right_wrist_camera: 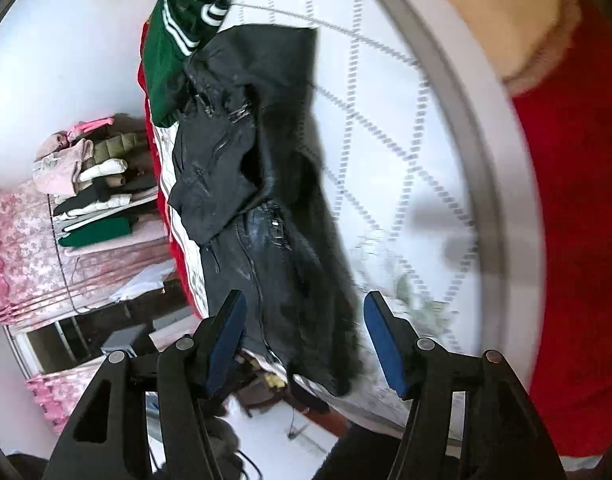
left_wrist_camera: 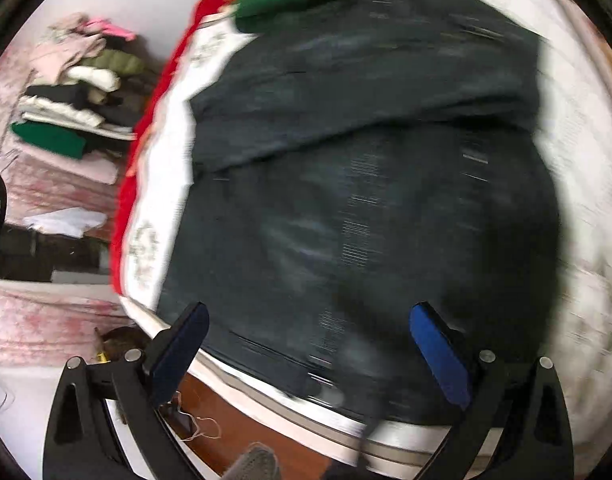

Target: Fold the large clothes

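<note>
A large dark jacket (left_wrist_camera: 366, 208) lies spread on the white quilted bed (left_wrist_camera: 166, 216), one part folded across its far half. In the right wrist view the same jacket (right_wrist_camera: 266, 208) shows zippers and a dark fur-like edge. My left gripper (left_wrist_camera: 310, 320) is open and empty, just above the jacket's near edge. My right gripper (right_wrist_camera: 304, 312) is open and empty, over the jacket's near end. The left wrist view is motion-blurred.
A green garment with white stripes (right_wrist_camera: 174, 44) and red cloth (left_wrist_camera: 146, 148) lie at the bed's far left edge. A stack of folded clothes (right_wrist_camera: 90, 184) sits beyond on pink fabric. The person's red sleeve (right_wrist_camera: 578, 220) is at the right. The floor (left_wrist_camera: 234, 420) shows below.
</note>
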`<state>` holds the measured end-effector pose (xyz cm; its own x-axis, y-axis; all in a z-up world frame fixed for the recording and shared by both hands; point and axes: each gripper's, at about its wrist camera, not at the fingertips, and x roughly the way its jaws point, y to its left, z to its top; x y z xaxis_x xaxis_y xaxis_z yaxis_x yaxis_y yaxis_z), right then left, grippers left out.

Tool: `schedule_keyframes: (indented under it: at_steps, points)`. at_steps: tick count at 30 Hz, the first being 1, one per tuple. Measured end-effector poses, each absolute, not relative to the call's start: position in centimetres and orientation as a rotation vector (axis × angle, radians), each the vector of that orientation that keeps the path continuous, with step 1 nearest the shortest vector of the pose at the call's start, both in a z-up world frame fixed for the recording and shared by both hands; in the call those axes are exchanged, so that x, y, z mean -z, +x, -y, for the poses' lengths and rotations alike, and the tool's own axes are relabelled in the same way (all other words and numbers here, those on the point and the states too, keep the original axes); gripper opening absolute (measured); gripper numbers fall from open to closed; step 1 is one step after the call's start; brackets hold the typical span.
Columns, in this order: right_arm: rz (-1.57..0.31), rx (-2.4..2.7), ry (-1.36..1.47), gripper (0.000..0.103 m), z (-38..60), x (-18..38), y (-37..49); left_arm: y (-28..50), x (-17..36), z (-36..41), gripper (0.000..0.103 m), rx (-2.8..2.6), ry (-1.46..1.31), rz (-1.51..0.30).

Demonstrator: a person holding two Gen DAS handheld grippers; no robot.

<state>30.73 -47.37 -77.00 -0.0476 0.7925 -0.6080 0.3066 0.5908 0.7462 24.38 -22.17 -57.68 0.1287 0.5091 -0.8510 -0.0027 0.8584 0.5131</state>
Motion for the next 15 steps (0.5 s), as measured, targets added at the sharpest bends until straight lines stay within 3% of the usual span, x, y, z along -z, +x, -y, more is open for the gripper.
schedule_keyframes:
  at_steps: [7, 11, 15]
  points:
    - [-1.691, -0.441, 0.906, 0.064, 51.7, 78.1, 32.5, 22.3, 62.4, 31.6, 0.103, -0.372, 0.666, -1.414]
    - [-1.703, -0.4, 0.848, 0.064, 54.5, 78.9, 34.2, 23.2, 66.4, 31.6, 0.103, -0.457, 0.757, -1.442]
    - [-1.694, -0.415, 0.802, 0.064, 53.3, 80.0, 37.4, 24.9, 66.4, 29.5, 0.103, -0.515, 0.674, -1.422]
